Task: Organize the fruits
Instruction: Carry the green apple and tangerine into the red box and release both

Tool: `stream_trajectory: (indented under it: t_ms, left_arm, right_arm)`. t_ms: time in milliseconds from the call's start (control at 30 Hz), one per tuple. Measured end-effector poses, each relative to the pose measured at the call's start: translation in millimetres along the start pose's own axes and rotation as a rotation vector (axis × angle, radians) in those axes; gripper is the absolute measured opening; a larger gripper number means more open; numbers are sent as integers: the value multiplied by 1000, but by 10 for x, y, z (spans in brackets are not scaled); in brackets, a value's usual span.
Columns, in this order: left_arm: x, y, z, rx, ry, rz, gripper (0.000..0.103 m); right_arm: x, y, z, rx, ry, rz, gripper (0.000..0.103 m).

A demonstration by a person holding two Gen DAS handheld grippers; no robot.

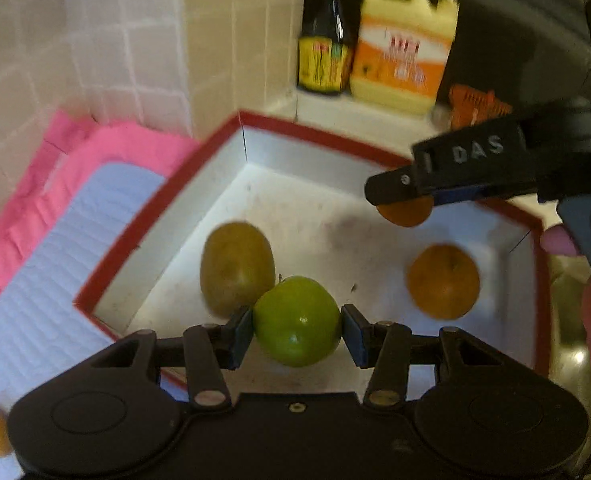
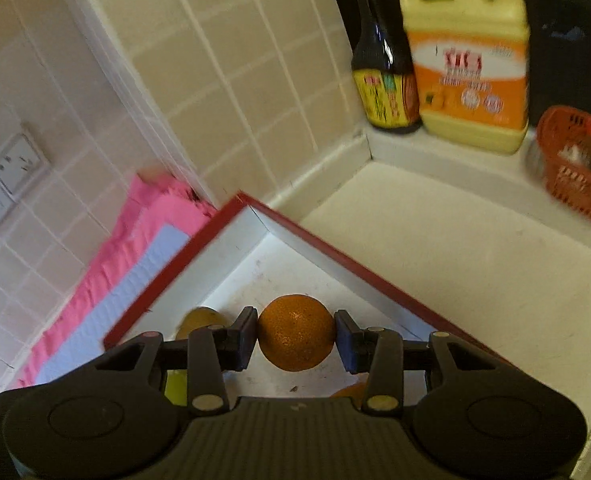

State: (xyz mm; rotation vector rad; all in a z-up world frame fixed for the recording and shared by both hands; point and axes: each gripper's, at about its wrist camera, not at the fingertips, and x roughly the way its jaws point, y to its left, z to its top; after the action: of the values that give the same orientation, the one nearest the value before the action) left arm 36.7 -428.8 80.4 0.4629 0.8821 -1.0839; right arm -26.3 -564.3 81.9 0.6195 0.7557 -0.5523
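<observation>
Now my left gripper grips the green apple above the red-rimmed box. My right gripper is closed around an orange.

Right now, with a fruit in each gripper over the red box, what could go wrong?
1. The green apple is pinched only at its sides by the left gripper; round and smooth, it may slip out.
2. Lowered straight down, it could knock the kiwi right beside it.
3. The right gripper holds an orange over the same box; the two grippers could collide.
</observation>
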Motion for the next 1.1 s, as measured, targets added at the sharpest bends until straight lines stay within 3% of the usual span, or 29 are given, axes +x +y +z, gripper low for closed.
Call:
stream_trajectory:
  t_ms: [200,600,633,700,733,767,1100]
  left_arm:
    - [233,39,1,25,80,-1,58]
    - [182,75,11,30,80,14,59]
    - [176,94,5,21,80,16,60]
    - [124,113,-9,16,66,16,64]
    - [71,109,-13,15,49,25,75]
    - [3,105,-15,13,27,35,78]
    - [-759,236,-184,-55,-105,88,78]
  right_arm:
    - [335,42,-29,-9,45,-14,44]
    - [460,74,-38,-12,58,-25,46]
    - [442,62,-27,-3,58,-13,50]
    - [358,44,-6,7,42,8,54]
    - [298,40,6,7,29,9,57]
    - [234,30,18,9,18,11,60]
    - [-413,5,53,31,-72,-4,75]
